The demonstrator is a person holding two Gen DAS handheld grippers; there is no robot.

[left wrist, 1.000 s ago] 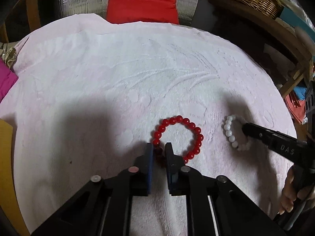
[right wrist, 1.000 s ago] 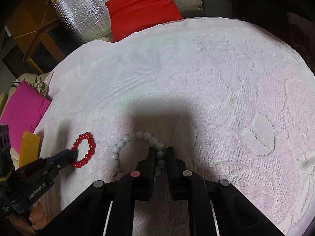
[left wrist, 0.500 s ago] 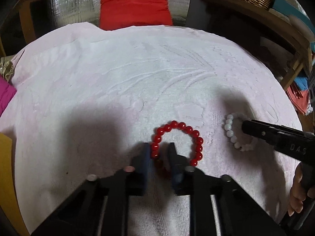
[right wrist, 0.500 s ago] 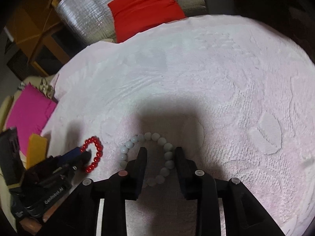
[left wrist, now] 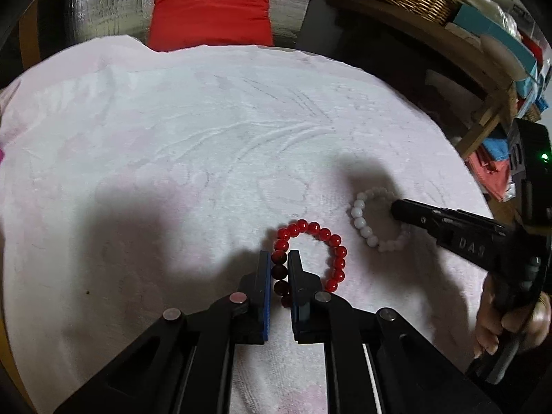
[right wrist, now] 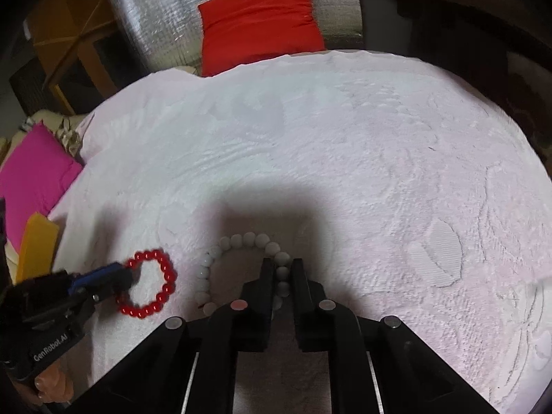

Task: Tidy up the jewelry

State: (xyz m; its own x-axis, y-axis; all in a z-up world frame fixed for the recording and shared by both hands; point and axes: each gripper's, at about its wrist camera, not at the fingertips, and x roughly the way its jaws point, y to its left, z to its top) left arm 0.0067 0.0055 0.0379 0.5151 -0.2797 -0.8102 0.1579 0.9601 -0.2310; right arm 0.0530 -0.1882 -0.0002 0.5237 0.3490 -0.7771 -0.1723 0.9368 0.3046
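Both bracelets stayed put on pale pink cloth (left wrist: 207, 158); red cushion (left wrist: 210, 7) behind.

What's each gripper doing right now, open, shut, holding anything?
Left gripper: shut on the red bracelet.
Right gripper: just closed, shut on the white bracelet.

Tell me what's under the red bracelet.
The pink towel, bare inside the red bracelet. Left gripper pinches its beads; the table beneath the towel is covered.

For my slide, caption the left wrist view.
Left gripper pinches the red bracelet on the pink cloth.
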